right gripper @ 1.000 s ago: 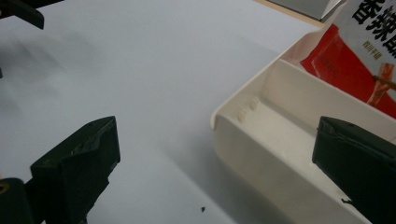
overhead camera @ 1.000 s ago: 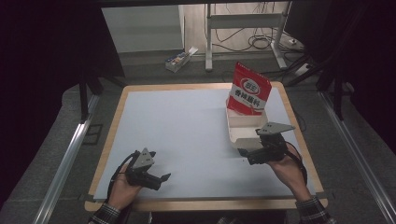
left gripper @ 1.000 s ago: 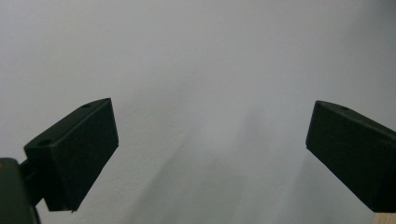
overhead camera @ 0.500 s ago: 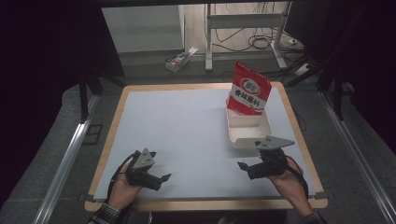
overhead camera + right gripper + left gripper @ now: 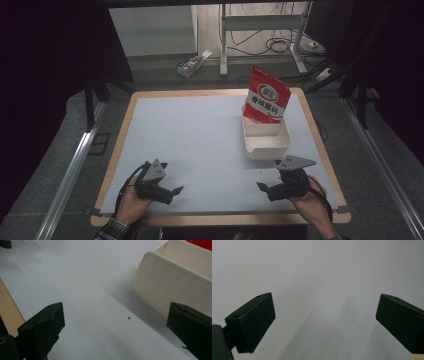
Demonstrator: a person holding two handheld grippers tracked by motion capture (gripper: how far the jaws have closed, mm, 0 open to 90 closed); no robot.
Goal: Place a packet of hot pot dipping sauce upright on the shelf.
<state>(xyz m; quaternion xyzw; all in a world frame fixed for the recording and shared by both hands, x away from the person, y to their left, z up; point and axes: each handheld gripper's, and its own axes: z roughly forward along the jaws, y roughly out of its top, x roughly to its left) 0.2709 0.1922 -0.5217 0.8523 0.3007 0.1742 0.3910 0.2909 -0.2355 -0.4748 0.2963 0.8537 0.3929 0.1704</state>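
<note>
Dark floor and black drapes surround a wooden-edged table whose top is covered by a pale grey-white sheet. Beyond the far edge stand metal frame legs with cables on the floor, and a small box lies there too.

On the right, far part of the sheet sits a cream rectangular tub. A red pouch with white label print stands in its far end, leaning back.

At the near left, a hand holds the left gripper low over the sheet; in the left gripper view its jaws are spread wide with only bare sheet between them. At the near right, the other hand holds the right gripper, just near of the tub and apart from it. The right gripper view shows its jaws spread wide as well, gripping nothing, with the tub's wall close by on the right and a tiny dark speck on the sheet between them.
</note>
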